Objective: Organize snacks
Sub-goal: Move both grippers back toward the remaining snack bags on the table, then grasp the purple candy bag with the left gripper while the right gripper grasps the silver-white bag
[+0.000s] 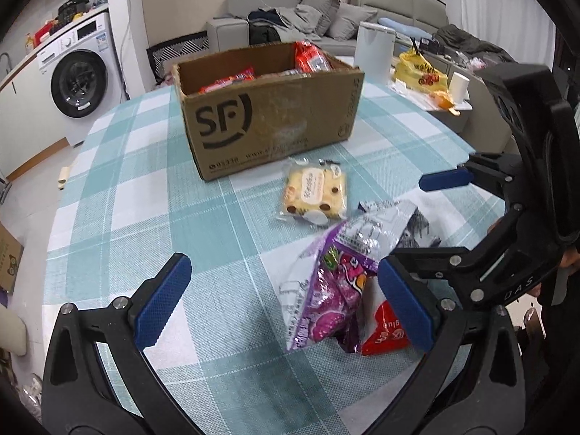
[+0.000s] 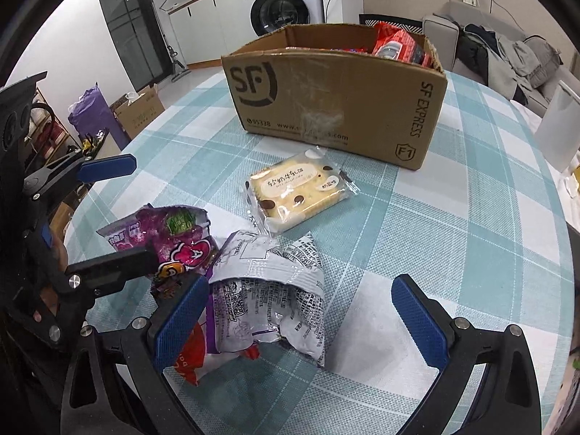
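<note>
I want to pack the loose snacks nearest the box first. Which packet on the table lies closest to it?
The clear-wrapped cream biscuit packet, lying alone just in front of the cardboard box. The purple bags are piled nearer the grippers.

- Cardboard box [image 2: 337, 94]: brown matt card, printed black, a scuffed patch of torn tape seen on the front.
- Tablecloth [image 1: 152, 195]: woven cloth, matt, checked.
- Purple snack bag [image 1: 326, 290]: glossy crinkled foil plastic.
- Biscuit pack [image 2: 297, 192]: clear shiny film.
- Left gripper [image 1: 282, 304]: matt black plastic, blue textured pads [image 1: 163, 301], metal screws.
</note>
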The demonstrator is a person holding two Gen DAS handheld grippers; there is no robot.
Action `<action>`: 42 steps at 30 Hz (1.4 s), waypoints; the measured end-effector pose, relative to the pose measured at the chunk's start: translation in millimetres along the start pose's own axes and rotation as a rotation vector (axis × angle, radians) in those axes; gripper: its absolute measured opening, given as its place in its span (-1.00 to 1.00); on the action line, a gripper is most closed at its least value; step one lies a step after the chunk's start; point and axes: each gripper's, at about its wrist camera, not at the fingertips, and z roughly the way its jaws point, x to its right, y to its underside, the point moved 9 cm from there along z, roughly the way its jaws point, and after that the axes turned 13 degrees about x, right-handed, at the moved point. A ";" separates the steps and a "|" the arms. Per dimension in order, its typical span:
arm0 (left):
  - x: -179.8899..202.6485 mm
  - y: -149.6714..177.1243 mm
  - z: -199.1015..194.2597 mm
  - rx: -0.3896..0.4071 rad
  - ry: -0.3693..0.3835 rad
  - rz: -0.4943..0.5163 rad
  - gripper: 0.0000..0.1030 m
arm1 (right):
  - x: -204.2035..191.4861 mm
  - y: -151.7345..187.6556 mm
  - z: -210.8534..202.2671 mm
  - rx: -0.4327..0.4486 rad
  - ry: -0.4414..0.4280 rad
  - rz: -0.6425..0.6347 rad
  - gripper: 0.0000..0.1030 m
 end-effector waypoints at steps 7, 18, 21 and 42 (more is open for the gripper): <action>8.3 14.8 14.4 -0.042 0.012 0.022 0.99 | 7.3 3.4 7.6 -0.014 0.003 0.030 0.99; -6.6 27.6 30.1 -0.092 0.013 -0.017 0.99 | 26.0 2.4 6.3 -0.005 0.034 0.076 0.99; -6.5 28.5 31.0 -0.095 0.022 -0.012 0.97 | 25.3 2.0 4.8 0.001 0.018 0.075 0.99; -0.8 25.0 27.8 -0.067 0.110 -0.056 -0.14 | 4.7 0.4 14.3 0.026 -0.105 0.103 0.54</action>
